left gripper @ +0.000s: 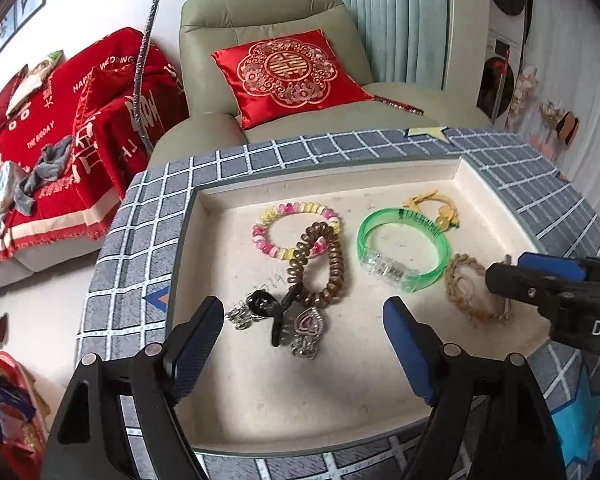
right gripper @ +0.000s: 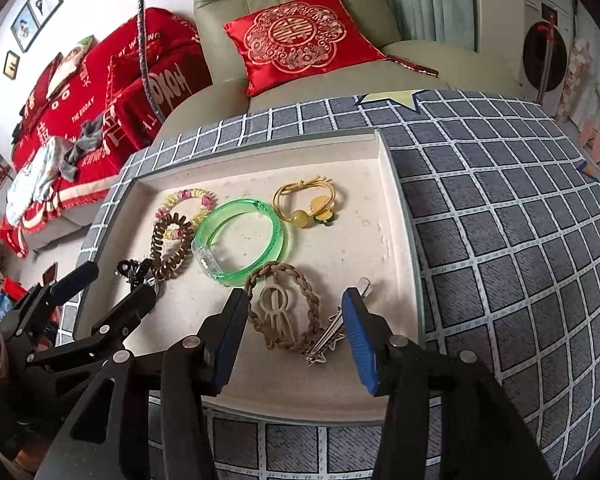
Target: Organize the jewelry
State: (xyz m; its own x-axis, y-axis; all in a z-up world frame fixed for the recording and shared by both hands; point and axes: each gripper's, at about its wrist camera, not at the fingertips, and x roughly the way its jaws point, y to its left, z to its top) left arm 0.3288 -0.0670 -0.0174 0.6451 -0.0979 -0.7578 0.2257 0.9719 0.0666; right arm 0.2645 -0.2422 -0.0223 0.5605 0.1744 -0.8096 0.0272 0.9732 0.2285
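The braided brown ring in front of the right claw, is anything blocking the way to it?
Nothing visible blocks it. The right claw is open just before the braided brown ring. A silver hair clip lies beside the ring, close to one finger.

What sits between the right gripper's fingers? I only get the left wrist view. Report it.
Observer: The right gripper stands open, with a braided tie and a silver clip between its fingers; the pads press on neither.
Operator: Say what is inside the braided tie.
Observer: A beige hairpin lies within its loop.
Operator: Describe the yellow tie behind the bangle.
Observer: The yellow tie is a knotted loop carrying a yellow bead and a green-tipped charm.
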